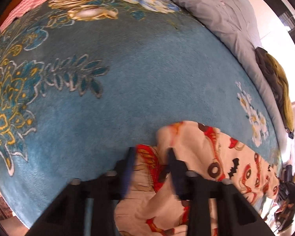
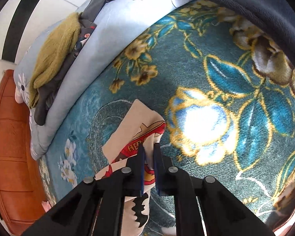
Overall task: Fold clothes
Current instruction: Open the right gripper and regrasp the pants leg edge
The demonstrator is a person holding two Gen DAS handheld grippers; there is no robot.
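A cream garment (image 1: 196,147) printed with red cartoon figures and black bats lies bunched on the teal flowered blanket (image 1: 127,78), at the lower right of the left wrist view. My left gripper (image 1: 150,153) is shut on a raised fold at the garment's left edge, and cloth fills the gap between its black fingers. In the right wrist view a folded corner of the same garment (image 2: 133,125) rests on the blanket (image 2: 186,68). My right gripper (image 2: 149,147) is shut on its edge, with a thin strip of cream cloth pinched between the blue pads.
A grey-blue daisy quilt (image 1: 216,9) runs along the blanket's far side, with a pile of olive and dark grey clothes (image 2: 53,59) on it. A pink striped cloth (image 1: 27,2) lies at the far left corner. Orange wooden boards (image 2: 11,147) border the bed. Dark navy fabric (image 2: 245,0) hangs at top right.
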